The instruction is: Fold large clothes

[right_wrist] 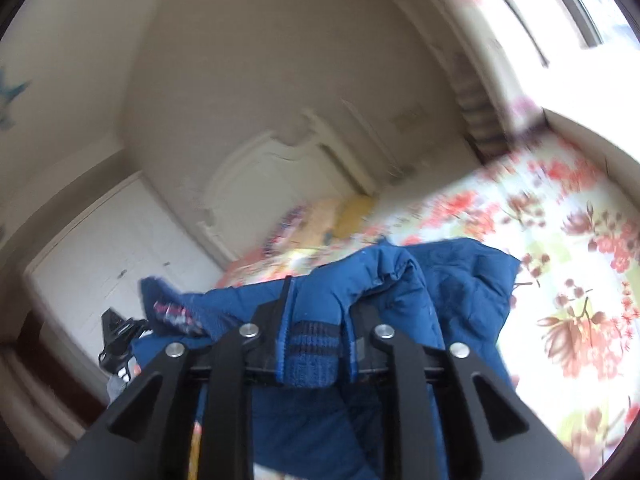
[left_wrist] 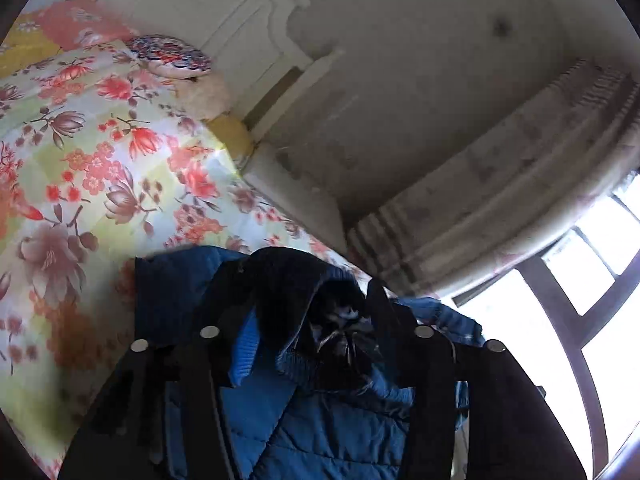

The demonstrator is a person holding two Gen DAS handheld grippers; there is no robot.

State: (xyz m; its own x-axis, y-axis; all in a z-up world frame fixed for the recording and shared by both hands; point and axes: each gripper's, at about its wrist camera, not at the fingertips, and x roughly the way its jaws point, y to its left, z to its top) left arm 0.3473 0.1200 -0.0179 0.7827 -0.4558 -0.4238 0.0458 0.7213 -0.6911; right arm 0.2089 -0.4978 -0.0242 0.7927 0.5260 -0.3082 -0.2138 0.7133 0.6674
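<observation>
Gripping now: I have the blue jacket in both claws, lifted over the bed.
Left claw: closed on the dark knit collar; quilted blue cloth hangs between my fingers and below them.
Right claw: pinching a ribbed blue cuff with dark stripes; the sleeve bunches just ahead of the tips.
Jacket body: trails forward and right of my right claw onto the floral bedspread.
Beyond: white headboard and pillow, well ahead of my left claw.
</observation>
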